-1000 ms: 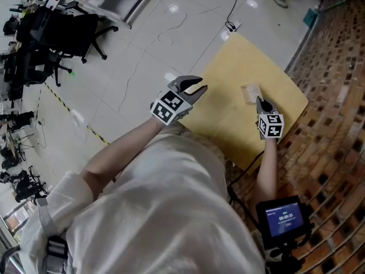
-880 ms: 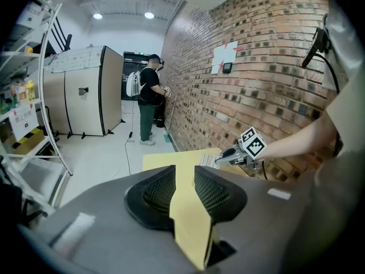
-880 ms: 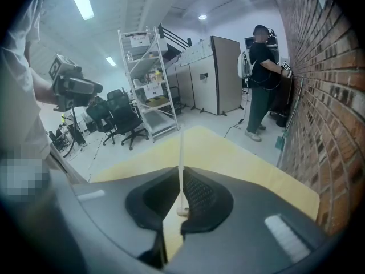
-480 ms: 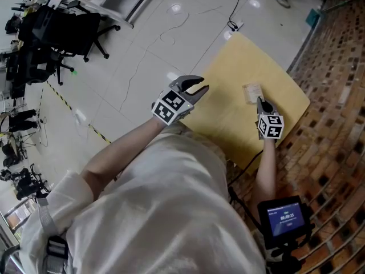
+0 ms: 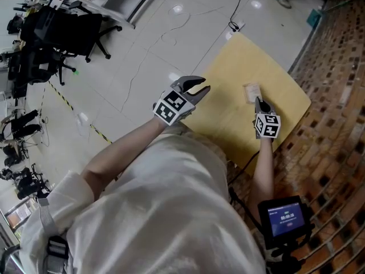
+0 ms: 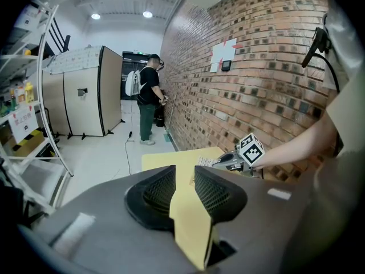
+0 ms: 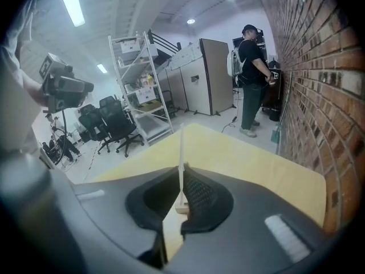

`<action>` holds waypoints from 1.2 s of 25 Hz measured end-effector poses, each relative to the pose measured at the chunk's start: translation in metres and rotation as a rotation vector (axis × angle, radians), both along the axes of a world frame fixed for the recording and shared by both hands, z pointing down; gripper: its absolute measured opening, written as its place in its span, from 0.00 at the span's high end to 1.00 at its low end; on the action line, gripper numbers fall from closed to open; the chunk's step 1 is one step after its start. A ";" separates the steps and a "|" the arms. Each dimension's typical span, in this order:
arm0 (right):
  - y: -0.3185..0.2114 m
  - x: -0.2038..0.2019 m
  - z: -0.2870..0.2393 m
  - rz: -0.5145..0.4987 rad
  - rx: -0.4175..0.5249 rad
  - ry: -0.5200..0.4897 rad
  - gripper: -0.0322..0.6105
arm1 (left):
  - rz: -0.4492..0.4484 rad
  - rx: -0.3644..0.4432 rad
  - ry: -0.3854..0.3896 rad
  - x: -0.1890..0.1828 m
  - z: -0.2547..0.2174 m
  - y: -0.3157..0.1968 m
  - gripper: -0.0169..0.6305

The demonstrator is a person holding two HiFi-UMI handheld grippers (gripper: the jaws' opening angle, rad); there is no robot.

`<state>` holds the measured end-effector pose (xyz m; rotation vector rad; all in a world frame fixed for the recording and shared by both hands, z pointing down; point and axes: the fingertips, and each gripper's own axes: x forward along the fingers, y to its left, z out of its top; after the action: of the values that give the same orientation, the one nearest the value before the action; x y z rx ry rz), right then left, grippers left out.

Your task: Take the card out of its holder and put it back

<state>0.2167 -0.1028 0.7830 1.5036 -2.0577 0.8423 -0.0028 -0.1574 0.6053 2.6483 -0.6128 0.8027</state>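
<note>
A pale flat card in its holder [image 5: 251, 91] is held just above the far right part of the yellow table [image 5: 228, 113]. My right gripper [image 5: 258, 102] is shut on its near edge. In the right gripper view the card [image 7: 181, 147] stands edge-on as a thin white line, pinched between the shut jaws of the right gripper [image 7: 181, 181]. My left gripper [image 5: 197, 88] hovers open over the table's left edge, apart from the card. Seen from the left gripper [image 6: 183, 178], only bare table shows between the jaws, and the right gripper [image 6: 235, 161] holds the card [image 6: 204, 162] further off.
A brick wall [image 5: 336, 96] runs along the table's right side. Black office chairs [image 5: 63, 33] and metal shelving [image 7: 140, 84] stand on the white floor to the left. A person [image 6: 149, 96] stands beyond the table's far end. A small screen [image 5: 287, 217] hangs at my waist.
The right gripper has rolled slightly with the card still pinched in it. The left gripper has stayed where it was, open.
</note>
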 end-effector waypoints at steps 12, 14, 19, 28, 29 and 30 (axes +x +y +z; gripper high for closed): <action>0.001 -0.005 0.023 0.021 -0.029 -0.001 0.92 | -0.011 0.007 -0.016 -0.005 -0.002 0.005 0.78; 0.001 -0.005 0.025 0.026 -0.027 -0.002 0.92 | -0.012 0.009 -0.016 -0.005 -0.002 0.006 0.78; 0.000 -0.004 0.029 0.035 -0.024 0.024 0.92 | -0.016 0.014 -0.016 -0.004 -0.001 0.008 0.78; 0.004 0.020 0.009 0.120 0.036 0.049 0.75 | -0.013 0.026 -0.004 0.011 0.001 0.015 0.78; 0.004 0.024 -0.003 0.139 0.059 0.044 0.75 | -0.013 0.031 0.000 0.011 -0.001 0.014 0.78; 0.006 0.026 -0.016 0.156 0.083 0.039 0.74 | -0.013 0.035 0.006 0.011 -0.004 0.013 0.78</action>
<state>0.2429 -0.0972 0.7666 1.7298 -1.9888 0.7868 0.0078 -0.1442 0.6013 2.6741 -0.6480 0.7872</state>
